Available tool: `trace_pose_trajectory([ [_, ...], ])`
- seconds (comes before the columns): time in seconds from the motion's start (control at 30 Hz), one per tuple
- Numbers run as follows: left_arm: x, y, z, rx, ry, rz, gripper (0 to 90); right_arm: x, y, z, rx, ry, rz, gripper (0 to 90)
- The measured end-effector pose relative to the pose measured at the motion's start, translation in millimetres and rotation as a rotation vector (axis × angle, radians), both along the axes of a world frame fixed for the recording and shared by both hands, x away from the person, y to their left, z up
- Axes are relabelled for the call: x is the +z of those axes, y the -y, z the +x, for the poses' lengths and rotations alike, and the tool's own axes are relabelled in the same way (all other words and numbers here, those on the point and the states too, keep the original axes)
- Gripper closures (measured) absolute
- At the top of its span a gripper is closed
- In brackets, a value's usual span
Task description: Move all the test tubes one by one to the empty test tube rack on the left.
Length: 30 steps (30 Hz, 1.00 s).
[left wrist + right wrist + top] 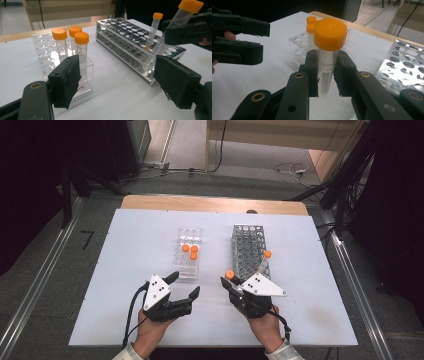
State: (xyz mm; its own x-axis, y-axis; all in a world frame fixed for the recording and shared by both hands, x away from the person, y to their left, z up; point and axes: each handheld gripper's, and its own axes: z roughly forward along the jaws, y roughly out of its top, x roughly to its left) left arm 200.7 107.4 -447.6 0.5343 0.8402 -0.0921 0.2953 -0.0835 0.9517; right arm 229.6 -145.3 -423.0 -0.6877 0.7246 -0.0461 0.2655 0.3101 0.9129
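Left tongs (183,285) are spread wide with nothing in them, hovering over the tabletop (125,250) just short of the clear rack (189,254). That rack holds three orange-capped tubes (75,42) standing upright, close together. Risk one: if I push the left tongs forward as they are, the left pad (65,80) is already right next to the rack's near corner and could shove the light plastic rack or tip it, taking the three tubes with it.

Right tongs (229,281) are clamped on one tube (327,65), gripping just under its orange cap (329,33). The tube is tilted, its tip down at the near end of the metal rack (130,40), close to a hole; I can't tell whether it is in one yet. Risk two: grip is high and on a smooth round wall, so the tube can swing or slide between the pads. Risk three: going down at this tilt, the tip could catch on the hole's edge, jam, and lever the tube out of the grip or drag the rack. Straightening it first looks safer.

Another tube (154,28) already stands in the metal rack a little beyond mine. Risk four: my right tongs are bulky and could knock it while lowering.
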Motion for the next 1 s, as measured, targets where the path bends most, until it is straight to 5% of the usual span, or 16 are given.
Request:
trace_pose_trajectory([
  [0.77,3.2,1.9,-3.4,-0.031,-0.002,-0.024,23.4,-12.7,-18.3,-4.4,0.053,-0.023,-0.042,71.8],
  [1.0,6.6,3.0,-6.5,-0.072,0.015,-0.050,30.2,-14.8,-24.1,-5.6,0.068,-0.027,-0.046,71.8],
])
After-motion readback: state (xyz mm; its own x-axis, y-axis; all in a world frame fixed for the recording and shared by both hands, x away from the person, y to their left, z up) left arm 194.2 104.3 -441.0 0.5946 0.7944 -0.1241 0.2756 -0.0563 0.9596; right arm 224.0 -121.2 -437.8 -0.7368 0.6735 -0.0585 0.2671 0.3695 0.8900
